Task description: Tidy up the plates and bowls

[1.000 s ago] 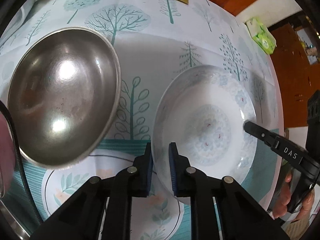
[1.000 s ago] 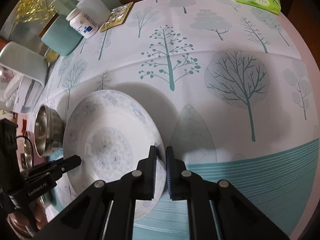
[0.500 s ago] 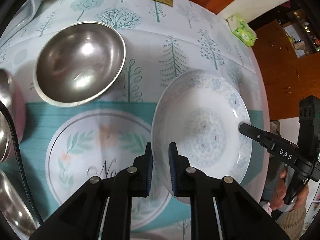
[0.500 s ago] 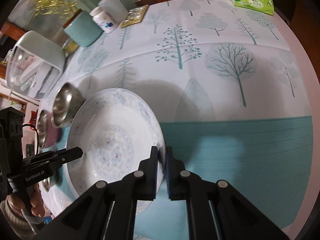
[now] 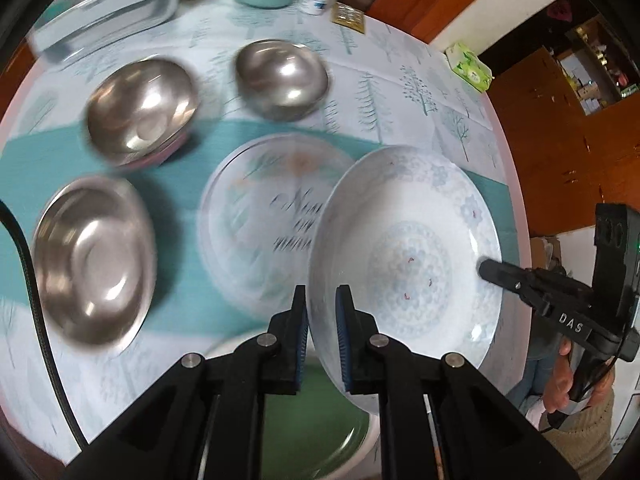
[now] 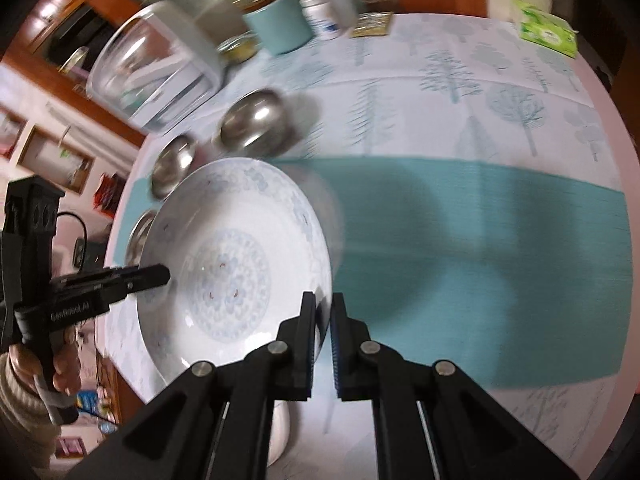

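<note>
**Patterned plate gripped at both rims above the bench**

Wooden cabinets and orange-brown walls surround a round bench (image 5: 400, 92) covered with a tree-print cloth that has a broad teal band across it. Both grippers are clenched on one white plate (image 5: 404, 264) with a pale blue floral pattern. The left gripper (image 5: 321, 340) pinches its near-left rim between blue-padded fingers (image 5: 344, 344), and in the right wrist view the right gripper (image 6: 323, 344) clamps the opposite rim. The plate appears raised clear of the cloth, casting a soft shadow on the teal band.

Under and to the left of the held plate lies a flat plate (image 5: 264, 216) printed with leaves and lettering, partly overlapped in view by the white one. Three steel bowls sit on the left part of the bench: a wide shallow one (image 5: 92, 260), a deeper one (image 5: 140, 108) that seems to rest on something pink, and a third (image 5: 280, 76) farther back. At the far edge stand a clear lidded container (image 6: 156, 64), a teal cup (image 6: 280, 28), a white pill bottle (image 6: 324, 16), a blister pack (image 5: 348, 18) and a green tissue pack (image 6: 548, 32). A green-centred dish (image 5: 320, 412) shows at the near edge beneath the left fingers. Much of the scene is motion-blurred.
</note>
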Tool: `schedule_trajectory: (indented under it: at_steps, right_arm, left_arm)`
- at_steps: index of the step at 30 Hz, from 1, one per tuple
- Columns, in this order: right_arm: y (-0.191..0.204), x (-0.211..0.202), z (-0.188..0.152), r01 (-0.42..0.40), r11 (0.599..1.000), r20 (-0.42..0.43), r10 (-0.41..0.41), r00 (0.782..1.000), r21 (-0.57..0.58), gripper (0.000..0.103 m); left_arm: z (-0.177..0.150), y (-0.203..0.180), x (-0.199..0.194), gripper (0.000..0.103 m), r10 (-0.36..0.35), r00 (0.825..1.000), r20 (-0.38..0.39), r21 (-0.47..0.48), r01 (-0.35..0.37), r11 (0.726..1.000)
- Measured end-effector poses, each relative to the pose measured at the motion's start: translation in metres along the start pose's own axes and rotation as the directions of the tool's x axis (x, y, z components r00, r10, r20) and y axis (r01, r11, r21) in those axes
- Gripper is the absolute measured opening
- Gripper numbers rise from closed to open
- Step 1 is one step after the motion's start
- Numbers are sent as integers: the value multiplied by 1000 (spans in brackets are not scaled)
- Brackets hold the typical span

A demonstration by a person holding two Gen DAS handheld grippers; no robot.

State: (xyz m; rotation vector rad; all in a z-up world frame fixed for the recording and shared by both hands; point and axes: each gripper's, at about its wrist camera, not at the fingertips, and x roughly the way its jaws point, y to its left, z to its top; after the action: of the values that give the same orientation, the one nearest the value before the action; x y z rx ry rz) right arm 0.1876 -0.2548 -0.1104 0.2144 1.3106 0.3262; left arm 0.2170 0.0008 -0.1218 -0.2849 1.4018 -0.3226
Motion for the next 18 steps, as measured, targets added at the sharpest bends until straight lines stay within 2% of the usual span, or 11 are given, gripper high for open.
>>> schedule_trajectory:
  at_steps: [7, 12, 18]
  right_arm:
    - [60, 5, -58, -58, 995, -36, 55, 998, -81, 7]
    - [84, 22, -96, -64, 990, -57, 57, 997, -122, 7]
    - [85, 48, -130, -43, 991, -98, 31, 995, -128, 7]
  left_arm:
    - [-76, 39, -27, 11, 39, 999, -4, -31, -39, 999]
    - [-120, 58, -21, 11, 62, 998, -15, -55, -63, 997]
    - [-152, 69, 5, 11, 85, 996, -41, -54, -87, 995]
